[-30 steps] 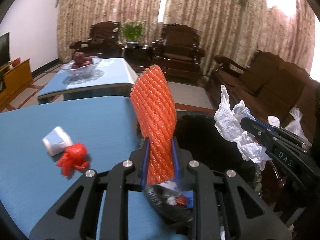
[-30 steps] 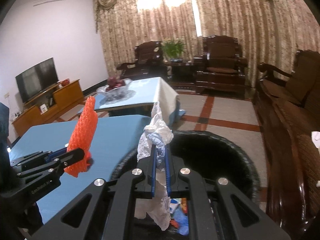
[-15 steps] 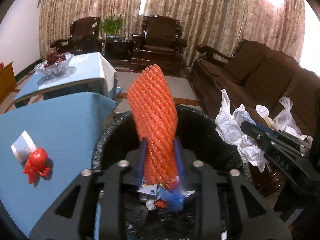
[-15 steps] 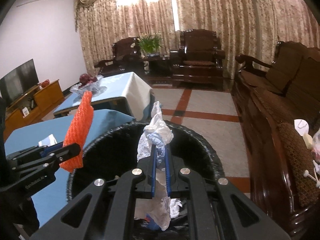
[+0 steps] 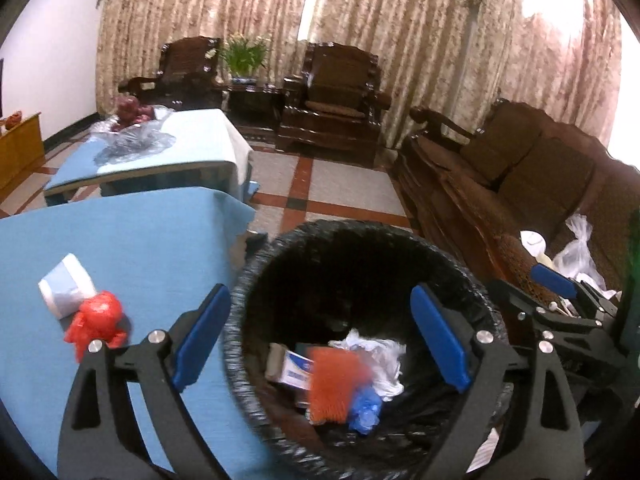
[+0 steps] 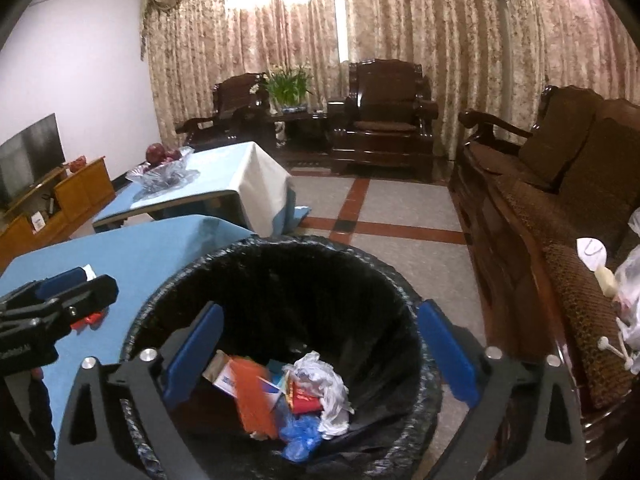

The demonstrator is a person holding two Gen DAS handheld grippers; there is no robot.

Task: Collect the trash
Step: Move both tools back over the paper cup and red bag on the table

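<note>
A black-lined trash bin (image 5: 256, 264) (image 6: 412, 304) stands beside the blue table. My left gripper (image 5: 320, 336) is open and empty over the bin. My right gripper (image 6: 320, 344) is open and empty over it too. The orange foam net (image 5: 334, 384) (image 6: 256, 396) and the white crumpled paper (image 5: 380, 360) (image 6: 324, 384) lie inside the bin with a blue glove and small boxes. A red crumpled wrapper (image 5: 96, 324) and a white paper cup (image 5: 66, 290) lie on the table (image 5: 132, 240), left of my left gripper.
A second blue-covered table (image 5: 192, 148) with a glass fruit bowl (image 5: 128, 128) stands farther back. A wooden sofa (image 6: 560, 200) runs along the right, with plastic bags (image 5: 576, 248) on it. Armchairs and a plant stand by the curtains.
Both grippers opened over the bin. The orange foam net dropped from the left gripper and the white paper from the right; both now lie in the bin.
</note>
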